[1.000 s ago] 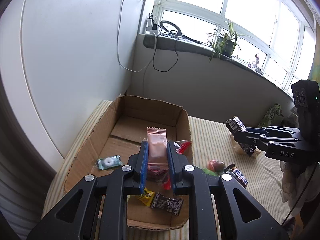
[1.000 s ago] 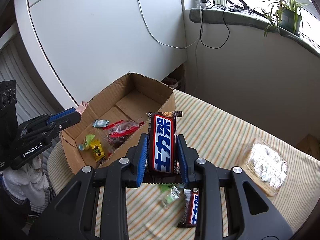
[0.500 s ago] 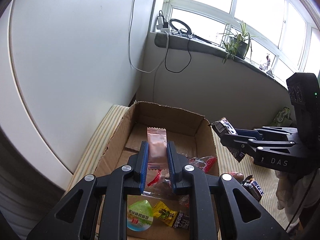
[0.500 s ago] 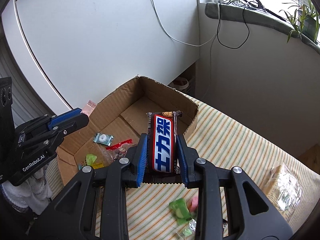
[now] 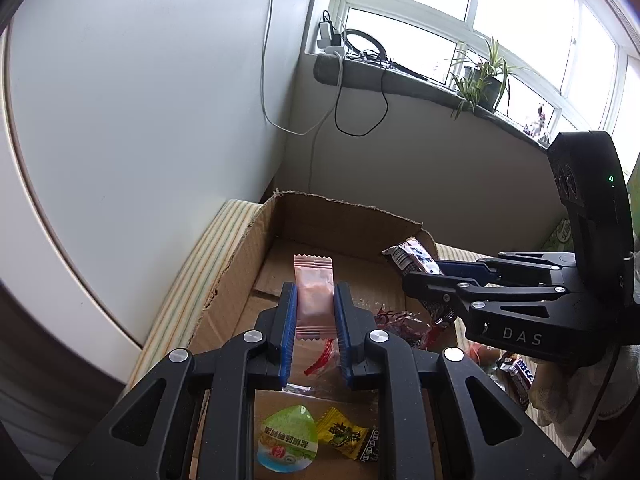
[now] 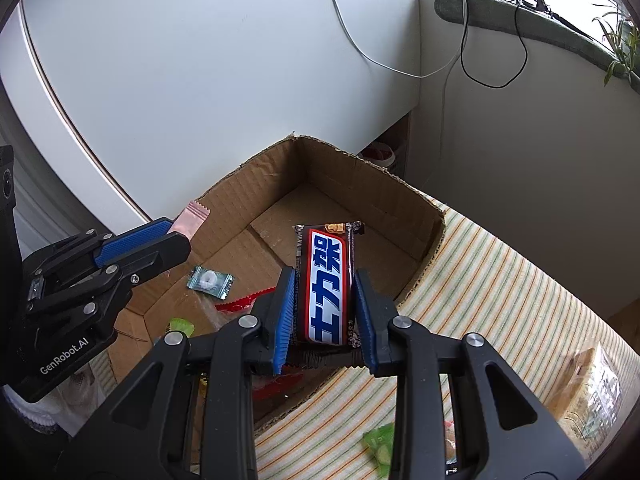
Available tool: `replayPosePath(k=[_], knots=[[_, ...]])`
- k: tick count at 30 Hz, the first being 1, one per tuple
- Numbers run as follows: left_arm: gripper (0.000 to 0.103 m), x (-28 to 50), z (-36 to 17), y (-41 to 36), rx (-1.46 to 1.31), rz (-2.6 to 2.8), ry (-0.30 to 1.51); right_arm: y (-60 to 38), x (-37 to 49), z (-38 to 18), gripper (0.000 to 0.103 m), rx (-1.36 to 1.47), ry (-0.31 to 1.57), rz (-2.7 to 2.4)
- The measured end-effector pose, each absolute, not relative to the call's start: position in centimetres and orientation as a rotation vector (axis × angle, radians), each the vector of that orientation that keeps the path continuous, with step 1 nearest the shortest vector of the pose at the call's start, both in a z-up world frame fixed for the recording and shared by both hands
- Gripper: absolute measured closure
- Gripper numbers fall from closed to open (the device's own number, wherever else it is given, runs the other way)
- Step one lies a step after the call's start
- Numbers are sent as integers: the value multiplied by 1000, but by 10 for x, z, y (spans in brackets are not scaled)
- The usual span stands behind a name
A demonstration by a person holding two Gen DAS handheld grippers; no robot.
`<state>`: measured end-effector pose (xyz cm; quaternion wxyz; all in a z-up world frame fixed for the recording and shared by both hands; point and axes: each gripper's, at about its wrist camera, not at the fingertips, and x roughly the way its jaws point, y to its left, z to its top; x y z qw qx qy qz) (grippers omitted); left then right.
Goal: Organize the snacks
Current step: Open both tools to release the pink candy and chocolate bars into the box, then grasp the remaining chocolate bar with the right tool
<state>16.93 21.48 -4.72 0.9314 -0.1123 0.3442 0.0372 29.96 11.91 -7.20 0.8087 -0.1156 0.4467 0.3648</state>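
Note:
My left gripper (image 5: 315, 296) is shut on a pink snack packet (image 5: 314, 292) and holds it above the open cardboard box (image 5: 240, 268). My right gripper (image 6: 323, 280) is shut on a brown chocolate bar with blue and white lettering (image 6: 327, 280), also above the box (image 6: 408, 208). The left gripper shows at the left in the right wrist view (image 6: 176, 236), with the pink packet (image 6: 188, 220) sticking out. The right gripper shows at the right in the left wrist view (image 5: 416, 276). Several snacks lie in the box: a green jelly cup (image 5: 286, 436), a yellow candy (image 5: 344, 436), a mint (image 6: 210, 280).
The box sits on a striped cloth (image 6: 500, 280) beside a white wall (image 5: 140, 100). A chocolate bar (image 5: 518, 372), a green candy (image 6: 380, 444) and a clear bag (image 6: 592, 392) lie on the cloth outside the box. A windowsill with cables and a plant (image 5: 480, 76) is behind.
Both grippers have moved forward over the box with their snacks held. The right gripper has come from the cloth side to above the box's interior.

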Motion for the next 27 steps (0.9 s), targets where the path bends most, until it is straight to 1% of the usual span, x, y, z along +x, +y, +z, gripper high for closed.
replayPosePath(k=[5, 6, 7, 9, 20, 27], knots=[[85, 168, -49, 219, -245, 78, 707, 122, 297, -71, 73, -255, 948, 791], [85, 168, -49, 219, -246, 79, 708, 123, 297, -70, 71, -255, 945, 793], [85, 167, -48, 219, -246, 79, 709, 123, 296, -69, 65, -259, 942, 792], [85, 167, -48, 218, -244, 81, 709, 122, 293, -67, 59, -265, 929, 784], [84, 158, -40, 213, -255, 81, 691, 94, 283, -49, 58, -242, 909, 772], [84, 150, -32, 191, -247, 39, 684, 68, 265, -41, 58, -278, 892, 756]])
